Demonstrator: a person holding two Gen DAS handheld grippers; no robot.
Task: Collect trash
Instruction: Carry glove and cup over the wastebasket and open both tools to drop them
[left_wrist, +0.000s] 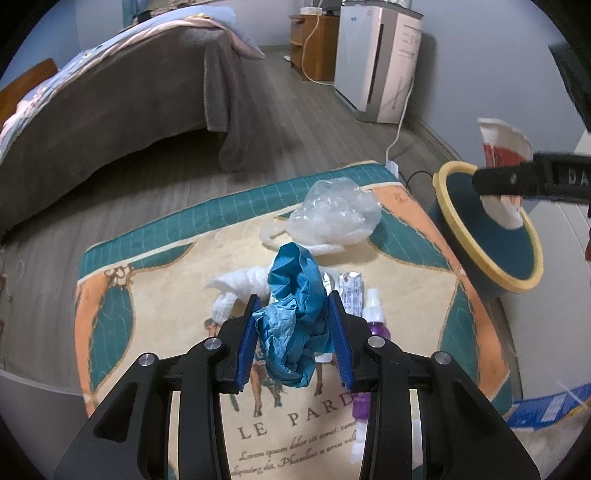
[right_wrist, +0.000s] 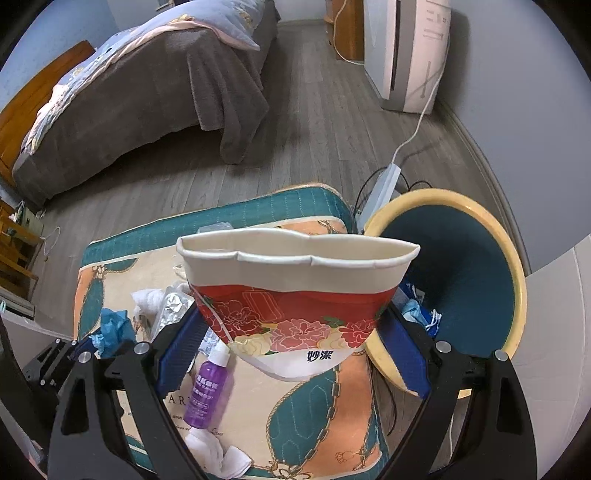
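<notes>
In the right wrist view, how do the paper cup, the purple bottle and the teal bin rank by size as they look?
1. Paper cup and teal bin: they look alike; the cup is held in the right gripper, close to the camera, so I leave them unranked.
2. Purple bottle: clearly smallest.

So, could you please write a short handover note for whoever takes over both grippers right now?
Left gripper: shut on a crumpled blue glove, lifted above the mat.
Right gripper: shut on a squashed paper cup, held beside the bin.
Done: some blue scraps already lie in the bin.
Left: drop the cup and glove in; then the clear plastic bag, white tissues, foil packet and purple spray bottle on the mat.
</notes>
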